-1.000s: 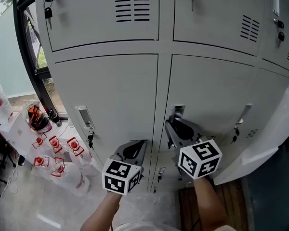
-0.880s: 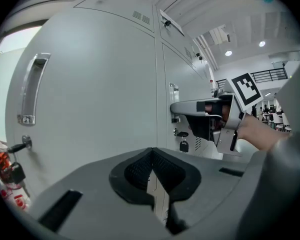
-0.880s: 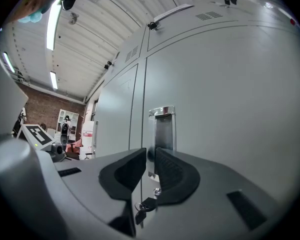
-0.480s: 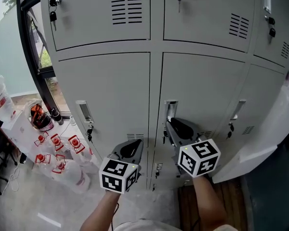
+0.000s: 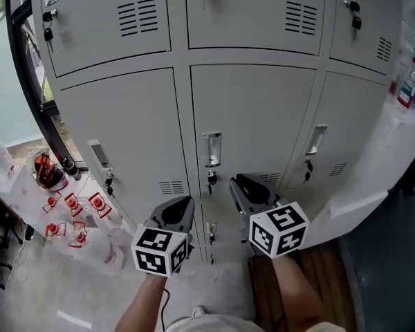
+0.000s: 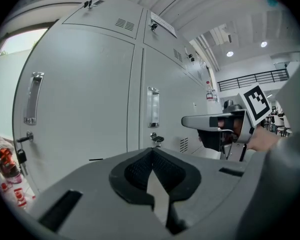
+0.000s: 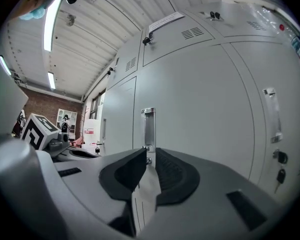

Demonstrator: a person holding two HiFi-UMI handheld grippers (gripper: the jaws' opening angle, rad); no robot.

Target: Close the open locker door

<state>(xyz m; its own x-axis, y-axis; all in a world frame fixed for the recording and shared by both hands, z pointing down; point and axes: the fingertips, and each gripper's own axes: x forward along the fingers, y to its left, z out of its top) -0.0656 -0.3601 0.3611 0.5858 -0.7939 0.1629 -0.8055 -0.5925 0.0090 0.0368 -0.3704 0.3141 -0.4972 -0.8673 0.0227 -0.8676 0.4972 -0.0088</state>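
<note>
Grey left gripper (image 5: 185, 200) and right gripper (image 5: 236, 184) carry black-and-white marker cubes (image 5: 159, 251), black pads (image 7: 176, 176)

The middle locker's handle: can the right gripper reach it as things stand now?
Probably yes. The right gripper hovers just below the handle, apart from it, with nothing between them. Its jaws stand slightly apart and empty, pointed at the handle.

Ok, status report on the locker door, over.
Left gripper shut, empty; right gripper slightly open, empty. Middle locker door looks flush shut. Nothing in the way.
</note>
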